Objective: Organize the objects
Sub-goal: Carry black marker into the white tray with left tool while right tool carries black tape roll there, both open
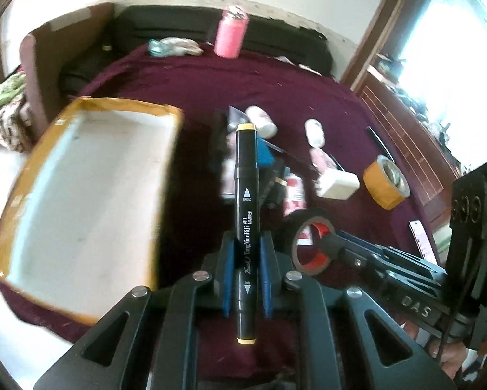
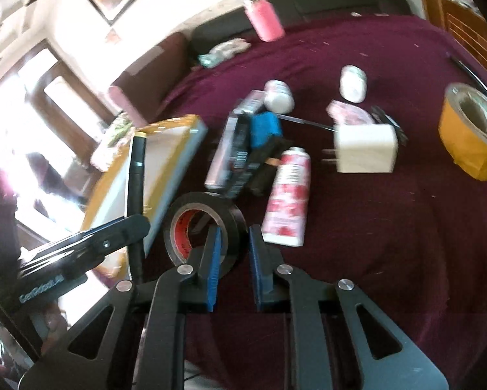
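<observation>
**Over a maroon-covered table, two grippers each lift a find**

At left, a shallow cardboard tray [image 1: 90, 195] with yellow-taped edges rests on the maroon cloth [image 1: 191, 78]. Beside it, the left gripper [image 1: 246, 243] is clamped on a black art marker [image 1: 246, 175], held lengthwise between its blue pads. Further right, the right gripper [image 2: 233, 240] pinches the wall of a black tape roll [image 2: 204, 224]. Beyond lie a floral tube [image 2: 287, 195], a white charger [image 2: 365, 151] and a yellow tape roll [image 2: 471, 130].
</observation>
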Motion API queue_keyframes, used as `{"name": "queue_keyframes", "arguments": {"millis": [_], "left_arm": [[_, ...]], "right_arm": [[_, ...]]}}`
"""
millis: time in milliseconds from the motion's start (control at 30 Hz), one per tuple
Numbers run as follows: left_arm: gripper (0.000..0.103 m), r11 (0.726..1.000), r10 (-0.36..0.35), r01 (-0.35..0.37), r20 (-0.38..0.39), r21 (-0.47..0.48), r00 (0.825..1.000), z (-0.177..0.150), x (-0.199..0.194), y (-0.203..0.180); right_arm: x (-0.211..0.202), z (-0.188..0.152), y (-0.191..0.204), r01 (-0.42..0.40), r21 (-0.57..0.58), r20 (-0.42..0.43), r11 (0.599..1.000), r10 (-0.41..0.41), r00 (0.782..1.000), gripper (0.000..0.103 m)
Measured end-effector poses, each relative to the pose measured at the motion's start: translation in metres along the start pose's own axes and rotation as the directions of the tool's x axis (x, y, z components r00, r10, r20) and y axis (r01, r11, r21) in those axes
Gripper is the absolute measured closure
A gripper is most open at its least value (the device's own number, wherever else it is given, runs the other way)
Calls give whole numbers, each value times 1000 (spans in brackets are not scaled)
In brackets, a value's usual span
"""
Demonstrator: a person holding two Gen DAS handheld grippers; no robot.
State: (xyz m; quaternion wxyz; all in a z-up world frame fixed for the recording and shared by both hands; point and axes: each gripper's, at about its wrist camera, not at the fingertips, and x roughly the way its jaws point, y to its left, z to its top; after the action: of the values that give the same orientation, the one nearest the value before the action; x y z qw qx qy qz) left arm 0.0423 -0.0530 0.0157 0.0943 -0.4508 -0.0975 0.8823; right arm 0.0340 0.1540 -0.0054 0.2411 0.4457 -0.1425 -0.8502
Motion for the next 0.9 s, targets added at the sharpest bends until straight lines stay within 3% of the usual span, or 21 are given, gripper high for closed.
{"name": "queue_keyframes", "arguments": {"millis": [200, 400, 533, 900], "left_arm": [[91, 990, 73, -66, 50, -128, 996, -8, -42, 64], [91, 972, 123, -107, 64, -210, 990, -10, -54, 107], [91, 963, 147, -134, 37, -234, 988, -6, -41, 120], [91, 944, 150, -155, -39, -292, 988, 8, 0, 161]], "right_arm": [[19, -3, 53, -82, -89, -43, 993, 79, 996, 89], [41, 3, 98, -116, -178, -63, 977, 106, 992, 89], [54, 11, 118, -107, -218, -52, 970, 98, 994, 88], [136, 18, 126, -151, -195, -232, 969, 104, 967, 88]]}}
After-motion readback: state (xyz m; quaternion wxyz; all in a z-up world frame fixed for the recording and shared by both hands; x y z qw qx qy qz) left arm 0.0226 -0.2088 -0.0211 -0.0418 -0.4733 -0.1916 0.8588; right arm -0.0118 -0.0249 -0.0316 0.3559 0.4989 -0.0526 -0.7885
